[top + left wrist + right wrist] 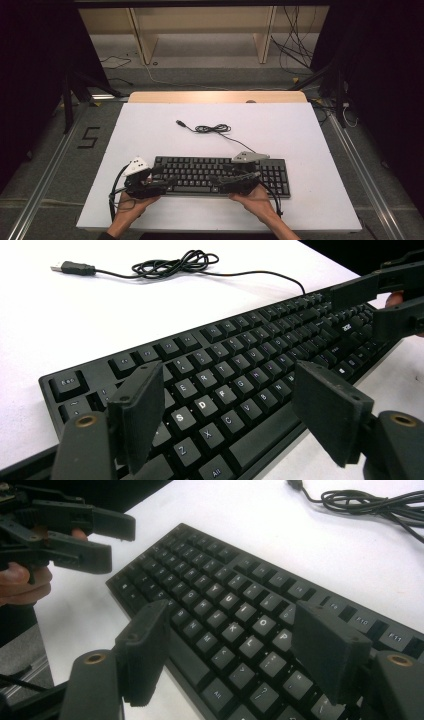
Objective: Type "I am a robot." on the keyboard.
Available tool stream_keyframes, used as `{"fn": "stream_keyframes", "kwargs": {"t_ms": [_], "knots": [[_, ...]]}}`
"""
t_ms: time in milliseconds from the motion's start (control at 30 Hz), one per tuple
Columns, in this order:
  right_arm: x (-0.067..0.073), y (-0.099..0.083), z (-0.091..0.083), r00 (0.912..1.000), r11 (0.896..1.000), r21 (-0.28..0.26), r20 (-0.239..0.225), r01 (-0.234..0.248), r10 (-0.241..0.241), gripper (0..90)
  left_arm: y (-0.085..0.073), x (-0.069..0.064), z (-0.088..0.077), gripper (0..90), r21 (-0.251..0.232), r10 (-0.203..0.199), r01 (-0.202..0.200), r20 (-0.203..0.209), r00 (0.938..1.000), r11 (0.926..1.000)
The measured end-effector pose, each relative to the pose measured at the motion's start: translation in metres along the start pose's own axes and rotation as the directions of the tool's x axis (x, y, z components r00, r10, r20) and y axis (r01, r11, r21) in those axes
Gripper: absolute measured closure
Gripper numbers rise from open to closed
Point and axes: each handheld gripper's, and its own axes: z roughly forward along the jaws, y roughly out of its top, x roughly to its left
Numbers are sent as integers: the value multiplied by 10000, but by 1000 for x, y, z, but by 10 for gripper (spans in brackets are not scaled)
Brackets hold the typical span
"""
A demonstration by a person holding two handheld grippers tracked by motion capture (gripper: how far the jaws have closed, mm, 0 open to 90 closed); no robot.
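Both grippers' fingers apart over keyboard (pixel 220 175) front edge; bare white table (pixel 150 130) w/ cable (pixel 212 129) beyond.

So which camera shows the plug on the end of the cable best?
The left gripper view: the plug lies whole and clear on the table. The high view shows it tiny; the right gripper view cuts it off at the top edge.

Black keyboard (pixel 220 175) (white legends), black cable (pixel 212 129), white table (pixel 300 135)

The high view looks down from 6 o'clock across the tabletop (pixel 150 125). Each claw camera sits low and close over the keyboard (pixel 220 172), which all views share, facing the opposite claw.
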Motion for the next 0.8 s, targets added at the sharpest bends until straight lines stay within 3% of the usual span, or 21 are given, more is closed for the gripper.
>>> {"fn": "stream_keyframes", "kwargs": {"t_ms": [533,800], "knots": [[0,-6,-5,10000,10000,-84,-88,14,-15,326,6,0,9,297,253,-82,82,14,10000,9996],[1,-8,-10,10000,9999,-145,-23,83,-84,325,12,0,24,361,637,-83,90,-127,9999,9979]]}}
